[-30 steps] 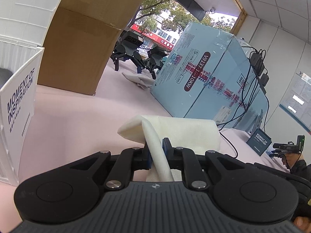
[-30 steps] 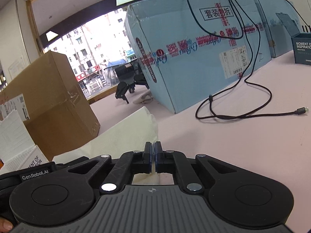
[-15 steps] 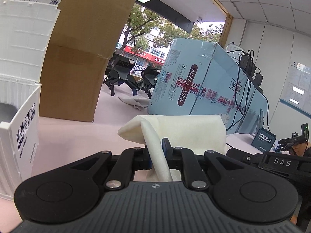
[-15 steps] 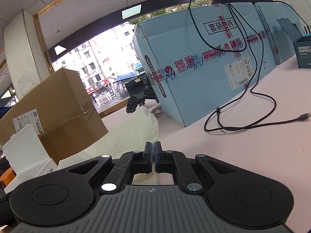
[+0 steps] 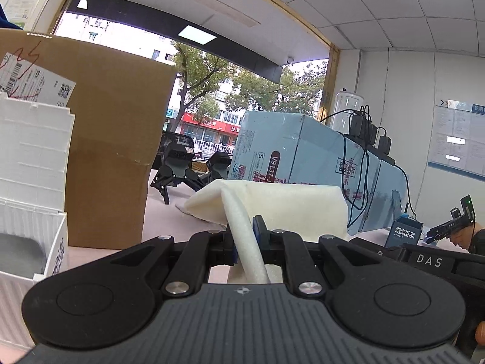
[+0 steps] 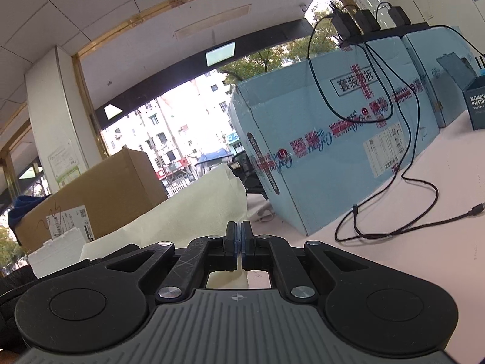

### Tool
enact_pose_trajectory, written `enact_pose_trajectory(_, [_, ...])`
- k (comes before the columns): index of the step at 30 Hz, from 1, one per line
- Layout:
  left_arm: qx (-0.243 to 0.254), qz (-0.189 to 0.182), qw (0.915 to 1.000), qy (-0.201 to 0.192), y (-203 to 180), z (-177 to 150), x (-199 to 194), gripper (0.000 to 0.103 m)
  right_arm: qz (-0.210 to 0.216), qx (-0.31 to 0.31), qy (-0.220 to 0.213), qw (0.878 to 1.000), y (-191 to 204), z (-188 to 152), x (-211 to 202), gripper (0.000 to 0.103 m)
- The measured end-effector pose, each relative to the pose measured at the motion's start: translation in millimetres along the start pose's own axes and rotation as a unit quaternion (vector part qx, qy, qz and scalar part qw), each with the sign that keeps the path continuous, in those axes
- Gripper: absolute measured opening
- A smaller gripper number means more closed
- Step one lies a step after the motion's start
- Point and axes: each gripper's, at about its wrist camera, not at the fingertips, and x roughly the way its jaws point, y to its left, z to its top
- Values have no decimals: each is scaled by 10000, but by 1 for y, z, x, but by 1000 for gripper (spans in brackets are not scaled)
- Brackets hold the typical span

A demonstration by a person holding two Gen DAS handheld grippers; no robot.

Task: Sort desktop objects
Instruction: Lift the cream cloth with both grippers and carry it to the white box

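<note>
A big brown cardboard box point(image 5: 118, 151) stood on the pink tabletop point(image 6: 424, 261), a white shipping label point(image 5: 33, 82) stuck to its upper left face. Beside it to the right sat a long pale-blue carton point(image 6: 327, 163) bound with red-printed tape. Black chargers point(image 6: 363, 19) rested on top of the carton, and their cables point(image 6: 403, 182) trailed down its side and looped over the table, one plug end point(image 6: 476, 210) lying loose. Between the two boxes, black clamp-like devices point(image 5: 175, 170) stood near the window. A small dark-blue box point(image 5: 404, 232) lettered "MOMENT OF INSPIRATION" stood further along the table. Trees and red shopfronts point(image 5: 209, 124) showed outside.
</note>
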Motion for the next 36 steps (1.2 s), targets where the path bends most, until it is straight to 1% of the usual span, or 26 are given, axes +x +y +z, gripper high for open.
enact_pose_trajectory(4, [44, 122, 9998, -178, -2, 19, -16, 9, 245, -83, -202, 9995, 19, 6, -10, 3])
enact_pose_trajectory(9, [-35, 350, 9984, -446, 21, 47, -50, 8, 788, -197, -161, 9966, 57, 6, -11, 3])
enact_pose_trajectory(12, [-75, 521, 9971, -551, 40, 64, -71, 8, 1103, -254, -189, 9934, 88, 8, -8, 3])
enact_pose_trajectory(16, [-136, 848, 9936, -738, 69, 88, -101, 8, 1551, -248, -224, 9873, 133, 12, -2, 3])
enact_pose_trajectory(19, [-200, 1098, 9897, -893, 92, 103, -124, 8, 1904, -384, -240, 9807, 176, 14, 8, 3])
enact_pose_trajectory(22, [-236, 1323, 9858, -1007, 116, 117, -146, 8, 2238, -338, -225, 9738, 219, 12, 19, 3])
enact_pose_trajectory(24, [-394, 1425, 9842, -980, 135, 124, -157, 8, 2376, -301, -201, 9707, 244, 6, 27, 3])
enact_pose_trajectory(27, [-631, 1577, 9825, -763, 162, 126, -158, 8, 2468, -146, -57, 9689, 263, -9, 40, 3])
enact_pose_trajectory(31, [-798, 1735, 9813, -250, 187, 116, -138, 8, 2283, -370, 243, 9726, 270, -27, 57, 3])
enact_pose_trajectory(36, [-825, 1848, 9786, 381, 193, 96, -111, 8, 2072, -211, 656, 9759, 261, -30, 73, 3])
